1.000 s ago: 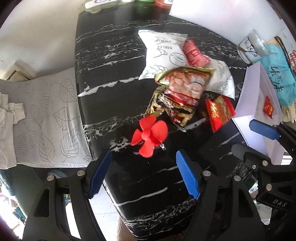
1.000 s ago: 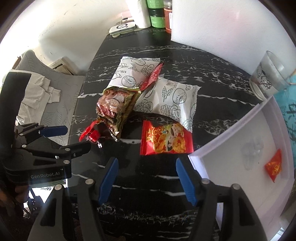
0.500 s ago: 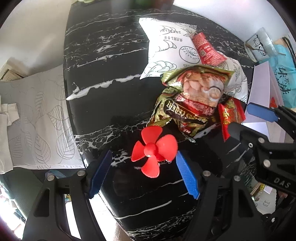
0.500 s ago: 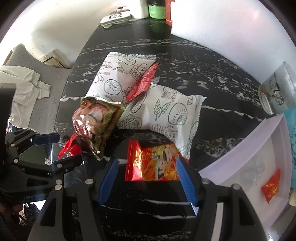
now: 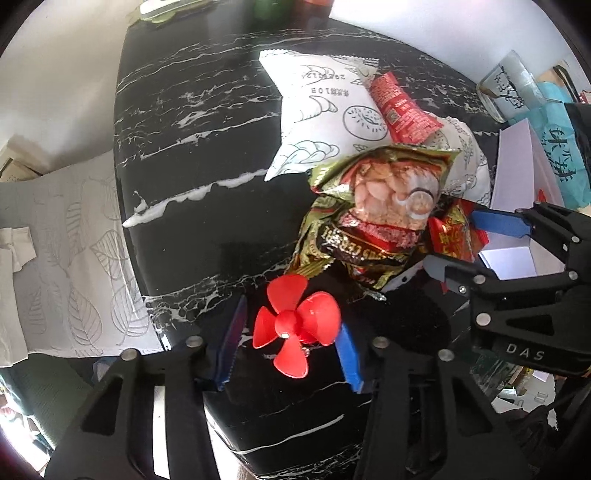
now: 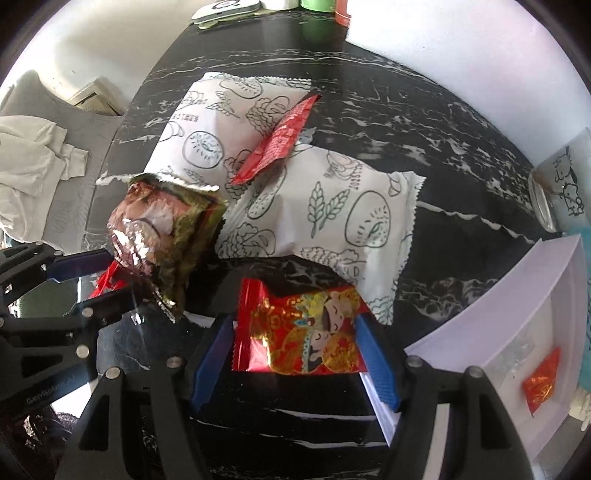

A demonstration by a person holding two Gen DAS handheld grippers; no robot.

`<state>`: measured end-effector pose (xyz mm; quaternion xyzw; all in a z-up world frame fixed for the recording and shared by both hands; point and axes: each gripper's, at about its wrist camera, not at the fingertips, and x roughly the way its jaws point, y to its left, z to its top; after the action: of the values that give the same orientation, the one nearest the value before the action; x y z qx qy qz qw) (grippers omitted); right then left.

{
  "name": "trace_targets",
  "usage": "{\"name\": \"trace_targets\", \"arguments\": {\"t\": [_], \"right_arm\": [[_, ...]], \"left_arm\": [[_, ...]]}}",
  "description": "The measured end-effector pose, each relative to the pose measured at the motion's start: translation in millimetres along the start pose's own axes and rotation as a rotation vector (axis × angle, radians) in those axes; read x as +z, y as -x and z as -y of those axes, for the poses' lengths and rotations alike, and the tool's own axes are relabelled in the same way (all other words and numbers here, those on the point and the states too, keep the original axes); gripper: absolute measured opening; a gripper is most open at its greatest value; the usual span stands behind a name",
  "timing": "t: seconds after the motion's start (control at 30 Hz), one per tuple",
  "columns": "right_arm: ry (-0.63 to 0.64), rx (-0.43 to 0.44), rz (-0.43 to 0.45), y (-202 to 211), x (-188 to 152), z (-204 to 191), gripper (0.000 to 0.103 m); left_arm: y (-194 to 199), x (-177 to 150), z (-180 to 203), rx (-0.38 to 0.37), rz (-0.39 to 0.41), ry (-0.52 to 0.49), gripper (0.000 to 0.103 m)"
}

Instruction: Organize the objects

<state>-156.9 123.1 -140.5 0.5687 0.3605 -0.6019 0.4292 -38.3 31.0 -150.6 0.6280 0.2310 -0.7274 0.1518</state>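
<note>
A red plastic propeller (image 5: pixel 295 325) lies on the black marble table (image 5: pixel 207 155), between the blue pads of my left gripper (image 5: pixel 290 345), whose jaws stand open close around it. My right gripper (image 6: pixel 295 354) is open with its pads on either side of a red and gold snack packet (image 6: pixel 299 336). Beyond lie a crumpled gold and brown packet (image 6: pixel 162 229), two white printed packets (image 6: pixel 325 218) and a slim red sachet (image 6: pixel 280 140). The right gripper shows in the left wrist view (image 5: pixel 476 243).
A white tray (image 6: pixel 491 295) at the right holds a small red packet (image 6: pixel 541 384). A glass (image 6: pixel 561 188) stands behind it. Bottles and a white device (image 6: pixel 225 7) sit at the table's far edge. A grey leaf-patterned cushion (image 5: pixel 62 251) lies left of the table.
Both grippers have moved forward and down. The propeller now sits between the left pads, and the red and gold packet between the right pads. The left jaws have narrowed.
</note>
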Motion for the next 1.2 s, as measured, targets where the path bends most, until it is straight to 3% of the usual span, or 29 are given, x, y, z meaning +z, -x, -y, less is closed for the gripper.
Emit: {"name": "trace_targets", "arguments": {"t": [0.17,0.5,0.77,1.2], "right_arm": [[0.07,-0.03,0.0,1,-9,-9,0.055],[0.142,-0.064,0.041,13,-30,-20,0.029],[0.106,0.037,0.11,38,-52,-28,0.023],[0.058,0.112,0.091,39,-90,-37,0.022]], "left_arm": [[1,-6,6,0.017,-0.002,-0.014,0.026],[4,-23,14,-0.019,-0.034,0.011,0.024],[10,-41,9,-0.065,-0.041,0.056,0.024],[7,-61,30,-0.078,-0.052,0.003,0.024]]}}
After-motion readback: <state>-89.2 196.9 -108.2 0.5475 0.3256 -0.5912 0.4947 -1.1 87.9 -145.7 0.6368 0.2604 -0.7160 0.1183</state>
